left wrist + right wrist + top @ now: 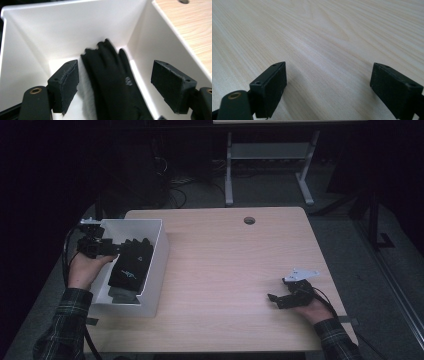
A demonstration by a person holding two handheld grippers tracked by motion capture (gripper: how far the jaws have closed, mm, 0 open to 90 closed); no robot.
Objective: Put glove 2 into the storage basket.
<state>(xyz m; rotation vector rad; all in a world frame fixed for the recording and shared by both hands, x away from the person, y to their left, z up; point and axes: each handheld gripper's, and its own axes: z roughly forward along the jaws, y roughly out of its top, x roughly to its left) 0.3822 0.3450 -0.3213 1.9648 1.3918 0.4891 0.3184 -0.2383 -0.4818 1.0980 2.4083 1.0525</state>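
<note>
Black fabric glove (110,82): lies inside the white plastic bin (159,251) at the wooden table's (235,265) left edge
Left gripper (115,86): jaws apart above glove, clear of it
Right gripper (328,87): jaws wide, nothing between, over bare tabletop

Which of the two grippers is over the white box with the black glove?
The left gripper, at the table's left edge. Its open jaws stand over the black glove in the white box; the right gripper rests over bare wood.
</note>
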